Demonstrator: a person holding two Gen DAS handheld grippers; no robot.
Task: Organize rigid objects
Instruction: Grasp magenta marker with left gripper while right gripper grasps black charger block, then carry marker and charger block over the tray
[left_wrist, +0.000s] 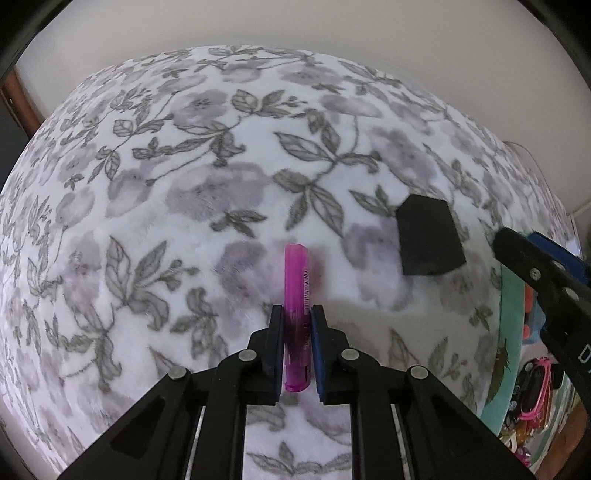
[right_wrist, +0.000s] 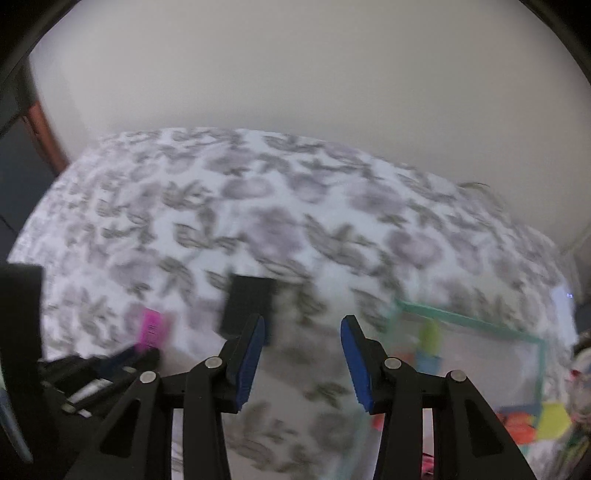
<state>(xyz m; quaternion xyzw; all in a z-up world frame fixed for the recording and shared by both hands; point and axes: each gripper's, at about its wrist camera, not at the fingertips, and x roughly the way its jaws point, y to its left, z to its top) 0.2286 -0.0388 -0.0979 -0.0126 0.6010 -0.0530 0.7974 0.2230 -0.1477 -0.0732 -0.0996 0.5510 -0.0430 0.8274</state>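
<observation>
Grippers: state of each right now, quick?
Left gripper: shut on the pink tube.
Right gripper: open, nothing between its fingers; black block lies beyond.

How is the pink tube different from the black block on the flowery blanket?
The pink tube is long, thin and see-through pink, while the black block is short, wide and dull black. The pink tube is pinched between the fingers of the left gripper, but nothing holds the black block: it lies free on the blanket, and the right gripper near it is open and empty. Both are hard things over the same blanket.
</observation>
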